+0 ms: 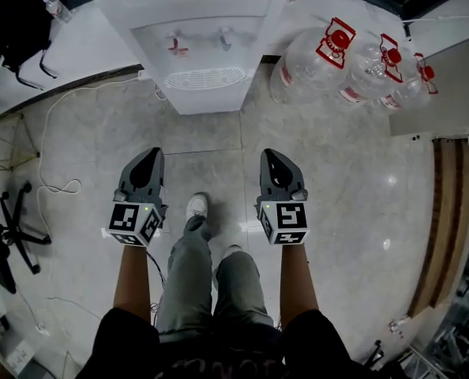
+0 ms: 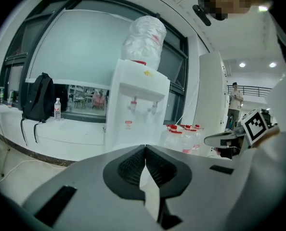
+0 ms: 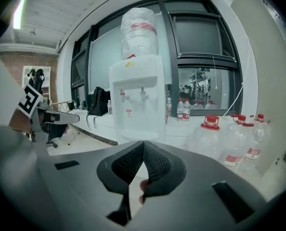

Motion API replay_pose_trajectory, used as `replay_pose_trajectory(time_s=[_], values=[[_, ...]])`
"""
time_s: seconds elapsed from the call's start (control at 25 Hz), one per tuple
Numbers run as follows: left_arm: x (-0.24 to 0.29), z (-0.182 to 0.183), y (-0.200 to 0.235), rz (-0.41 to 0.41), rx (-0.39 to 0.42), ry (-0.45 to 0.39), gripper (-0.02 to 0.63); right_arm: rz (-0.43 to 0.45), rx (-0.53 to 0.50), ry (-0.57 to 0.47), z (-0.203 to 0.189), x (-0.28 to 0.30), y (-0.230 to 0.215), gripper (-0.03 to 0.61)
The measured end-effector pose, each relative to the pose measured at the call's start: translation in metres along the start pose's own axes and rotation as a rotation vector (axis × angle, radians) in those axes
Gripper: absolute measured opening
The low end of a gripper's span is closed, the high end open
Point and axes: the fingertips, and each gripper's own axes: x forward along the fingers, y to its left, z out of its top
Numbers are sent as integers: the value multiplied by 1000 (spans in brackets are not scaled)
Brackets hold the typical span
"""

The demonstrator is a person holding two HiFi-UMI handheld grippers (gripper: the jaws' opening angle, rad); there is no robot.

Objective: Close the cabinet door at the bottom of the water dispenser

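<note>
In the head view, the left gripper and the right gripper are held side by side above the pale floor, well apart from each other. Both point toward the white water dispenser, which stands at the far side near the middle. The person's white shoe is between the two grippers. Several large water jugs with red caps are just to the right of the dispenser. The cabinet door at its bottom is not visible from this high angle. In the left gripper view, the jaws are pressed together at their tips with nothing between them. The dispenser stands ahead, well apart from the gripper, with an upturned bottle on top; its lower front looks flat, but I cannot make out the door there. A black backpack rests on the ledge to the left. In the right gripper view, the jaws are also together and hold nothing. The dispenser is ahead, its lowest part hidden behind the jaws, and the jugs are to its right.
</note>
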Motion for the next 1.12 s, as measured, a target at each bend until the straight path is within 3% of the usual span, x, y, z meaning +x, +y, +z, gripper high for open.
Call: replay_pose_trajectory(time_s=[0.2, 0.48, 0.76, 1.12], values=[[-41, 54, -20, 15, -35, 4, 15, -13, -3, 1, 59, -46, 4, 12], [-91, 115, -39, 33, -32, 11, 15, -5, 17, 42, 113, -100, 11, 12], [-145, 172, -57, 62, -25, -14, 15, -6, 45, -16, 171, -150, 31, 12], [-204, 238, -75, 80, -10, -58, 15, 52, -73, -21, 235, -205, 56, 12]])
